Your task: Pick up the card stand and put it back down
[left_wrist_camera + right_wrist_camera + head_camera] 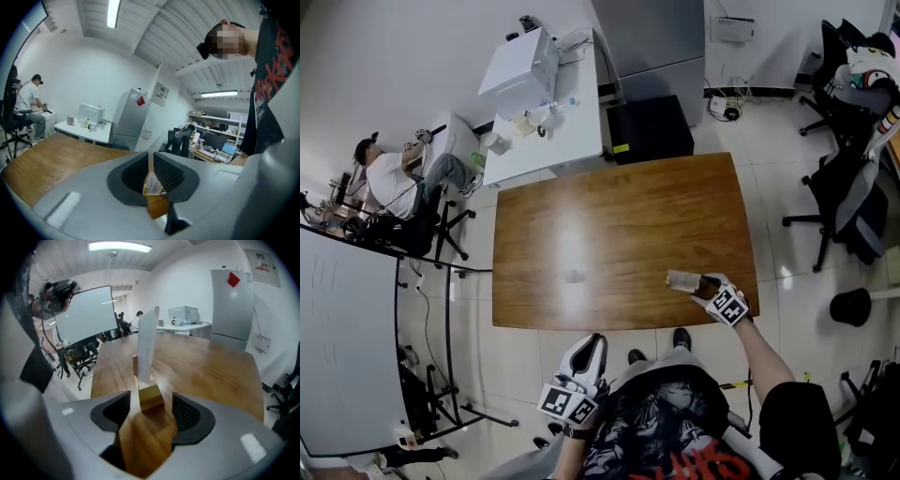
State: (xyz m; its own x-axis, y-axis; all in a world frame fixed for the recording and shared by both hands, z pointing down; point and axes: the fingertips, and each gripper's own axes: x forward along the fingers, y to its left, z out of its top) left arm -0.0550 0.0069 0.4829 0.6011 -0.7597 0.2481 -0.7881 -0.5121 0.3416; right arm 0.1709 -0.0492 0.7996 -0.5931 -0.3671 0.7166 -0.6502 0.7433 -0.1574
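Note:
The card stand (682,279) is a small wooden block (151,397) with a pale card (147,345) upright in its slot. It stands on the brown table (609,225) near the front right edge. My right gripper (698,284) reaches in over that edge. In the right gripper view the block sits between the jaws of the right gripper (151,411), and a gap shows on each side, so the pads do not press it. My left gripper (589,345) hangs below the table's front edge by the person's lap. The left gripper (151,164) has its jaws together, and nothing held is visible.
A white desk (567,131) with a printer (520,70) stands beyond the table's far left corner, and a person (389,183) sits beside it. A black cabinet (649,129) is behind the table. A whiteboard (342,337) stands at left and office chairs (848,202) at right.

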